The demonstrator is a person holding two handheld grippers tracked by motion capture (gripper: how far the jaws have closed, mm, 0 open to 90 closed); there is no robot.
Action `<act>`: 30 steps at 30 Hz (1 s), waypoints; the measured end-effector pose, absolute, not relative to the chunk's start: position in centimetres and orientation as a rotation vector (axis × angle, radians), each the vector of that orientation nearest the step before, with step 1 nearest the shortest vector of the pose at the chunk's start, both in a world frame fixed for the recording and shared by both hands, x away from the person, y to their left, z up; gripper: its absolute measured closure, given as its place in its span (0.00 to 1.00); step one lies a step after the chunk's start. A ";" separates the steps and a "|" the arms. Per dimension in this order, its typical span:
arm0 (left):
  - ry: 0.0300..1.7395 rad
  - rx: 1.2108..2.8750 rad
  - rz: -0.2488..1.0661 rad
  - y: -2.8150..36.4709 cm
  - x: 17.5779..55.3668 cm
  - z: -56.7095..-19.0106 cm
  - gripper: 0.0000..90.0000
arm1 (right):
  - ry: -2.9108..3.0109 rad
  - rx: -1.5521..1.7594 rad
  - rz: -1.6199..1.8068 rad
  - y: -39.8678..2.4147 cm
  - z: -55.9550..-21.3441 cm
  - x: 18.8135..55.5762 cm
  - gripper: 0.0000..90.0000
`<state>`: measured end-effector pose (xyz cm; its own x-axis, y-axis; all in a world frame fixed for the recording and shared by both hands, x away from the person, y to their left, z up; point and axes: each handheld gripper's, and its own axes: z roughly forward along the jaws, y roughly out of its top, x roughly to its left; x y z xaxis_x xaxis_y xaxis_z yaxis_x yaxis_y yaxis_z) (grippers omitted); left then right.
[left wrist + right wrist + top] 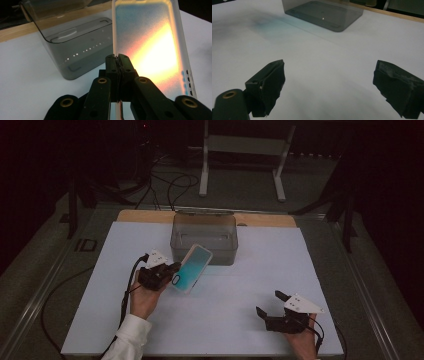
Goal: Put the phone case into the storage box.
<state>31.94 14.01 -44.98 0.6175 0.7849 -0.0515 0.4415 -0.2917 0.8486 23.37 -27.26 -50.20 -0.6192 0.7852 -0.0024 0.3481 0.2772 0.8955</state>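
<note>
A teal phone case [192, 268] with clear edges hangs tilted above the white sheet, just in front of a smoky clear plastic box [204, 238]. My left gripper [173, 270] is shut on the case's lower left edge. In the left gripper view the jaws pinch the case [147, 47] edge at my gripper [118, 58], with the box [75, 40] behind and to the left. My right gripper [269, 303] rests low on the sheet at the front right, jaws wide apart with nothing between them. In the right gripper view my gripper [329, 82] faces the box [322, 12] far off.
A white sheet [250, 270] covers the table, and a wooden strip [265, 220] shows along its far edge. Behind the table stand a white metal frame [240, 150] and loose cables [165, 185] on the floor. Dark surroundings lie on both sides.
</note>
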 end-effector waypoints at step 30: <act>0.968 1.848 0.544 15.1 30.8 -45.2 0.99 | 2.125 1.051 1.390 -25.1 -48.0 25.9 0.11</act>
